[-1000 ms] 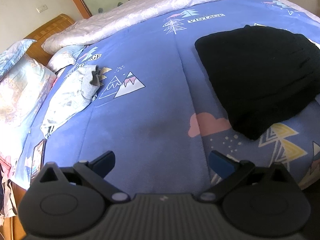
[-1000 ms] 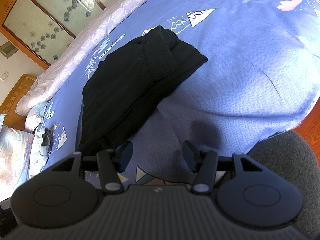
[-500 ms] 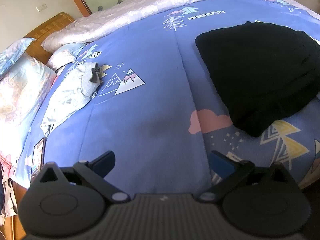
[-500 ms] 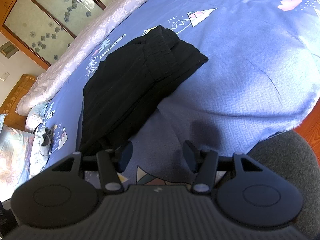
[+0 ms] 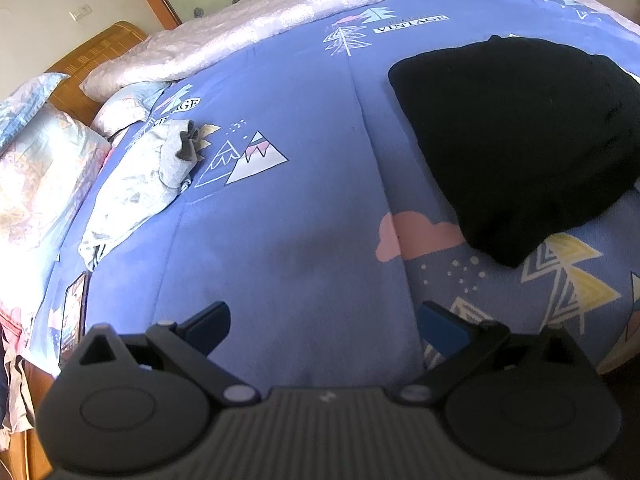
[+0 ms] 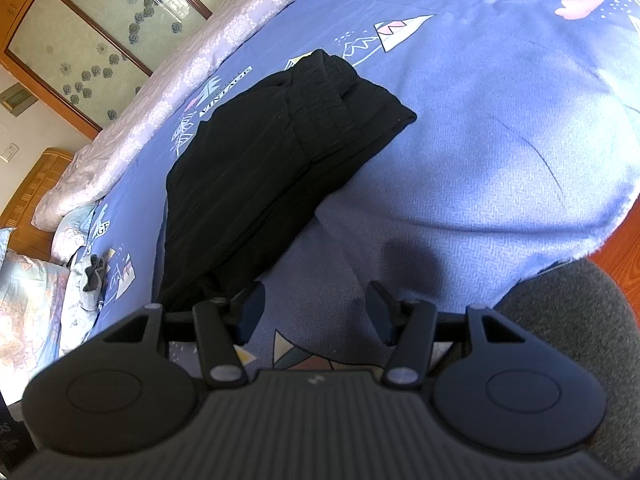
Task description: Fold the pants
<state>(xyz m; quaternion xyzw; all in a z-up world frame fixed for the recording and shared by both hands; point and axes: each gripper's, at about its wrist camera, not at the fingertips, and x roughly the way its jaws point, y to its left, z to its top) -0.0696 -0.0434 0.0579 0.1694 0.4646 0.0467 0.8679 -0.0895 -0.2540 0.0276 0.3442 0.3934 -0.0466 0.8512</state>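
Observation:
The black pants [image 5: 524,136] lie folded in a flat pile on the blue patterned bedspread [image 5: 288,216], at the right in the left wrist view. In the right wrist view the pants [image 6: 276,160] lie left of centre, with the waistband end at the far side. My left gripper [image 5: 324,324] is open and empty above bare bedspread, left of and nearer than the pants. My right gripper [image 6: 316,304] is open and empty, near the pile's near end, apart from it.
A crumpled grey-white garment [image 5: 148,176] lies at the left by the pillows [image 5: 36,168]. A pale quilt [image 5: 304,12] runs along the far side. A wooden headboard [image 5: 88,68] and glass-panelled doors [image 6: 104,24] stand behind. A grey chair [image 6: 576,320] is beside the bed's near edge.
The left wrist view has shifted slightly, with the pants a little lower in frame. The right gripper and the pants have not visibly moved. Both grippers stay open.

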